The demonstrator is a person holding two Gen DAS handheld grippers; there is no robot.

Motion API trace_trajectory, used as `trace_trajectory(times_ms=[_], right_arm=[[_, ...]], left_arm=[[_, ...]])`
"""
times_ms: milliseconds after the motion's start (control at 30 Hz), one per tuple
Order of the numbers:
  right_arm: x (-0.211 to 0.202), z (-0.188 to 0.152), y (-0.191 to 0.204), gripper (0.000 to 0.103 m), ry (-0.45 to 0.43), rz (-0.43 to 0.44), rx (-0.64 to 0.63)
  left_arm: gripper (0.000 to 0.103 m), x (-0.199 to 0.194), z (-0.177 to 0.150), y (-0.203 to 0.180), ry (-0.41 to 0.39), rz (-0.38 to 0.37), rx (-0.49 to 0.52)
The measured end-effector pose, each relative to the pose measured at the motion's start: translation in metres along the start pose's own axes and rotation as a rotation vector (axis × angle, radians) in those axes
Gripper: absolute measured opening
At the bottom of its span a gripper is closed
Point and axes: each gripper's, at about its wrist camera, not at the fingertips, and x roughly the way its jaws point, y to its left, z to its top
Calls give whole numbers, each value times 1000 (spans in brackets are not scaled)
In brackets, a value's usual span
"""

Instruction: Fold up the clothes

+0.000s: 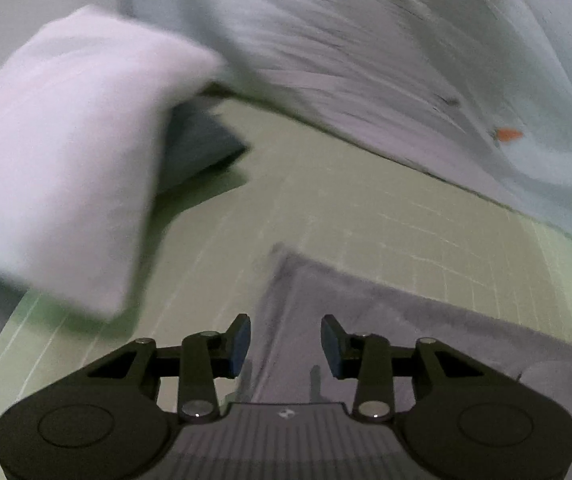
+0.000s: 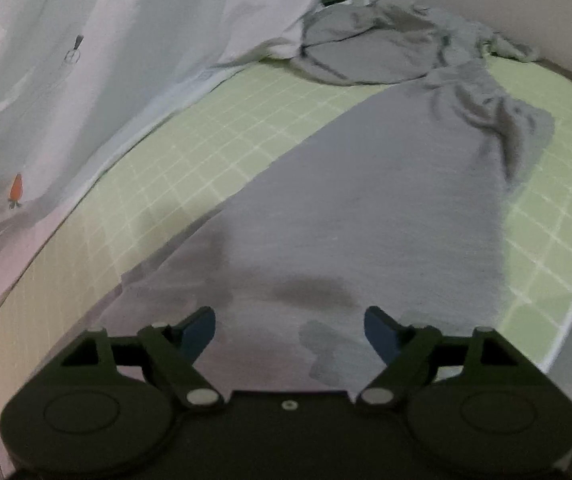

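A grey garment lies spread on the green grid mat, bunched into wrinkles at its far end. My right gripper hovers over its near part, open, nothing between the blue pads. In the left wrist view the same grey garment shows a corner and straight edge on the mat. My left gripper stands open just above that edge, with only cloth beneath it. A folded white cloth sits at the left, blurred.
A pale sheet with small carrot prints hangs along the mat's far side, and shows as the pale sheet in the left wrist view. A second grey garment lies crumpled at the mat's far end. A dark folded piece lies under the white cloth.
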Motion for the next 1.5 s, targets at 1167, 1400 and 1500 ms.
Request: trace_trajectory(times_ms=[1167,1400,1500], right_arm=[[104,-6,146,60,63,84,-571],[68,9,144,1,-62,172,-519],[48,24,140,2,-146,203,-471]], left_arm=[[3,49,22,34,-6,151,-294],[3,17,41,33,-82,108,-299],[3,10,53,27,-132,95,-278]])
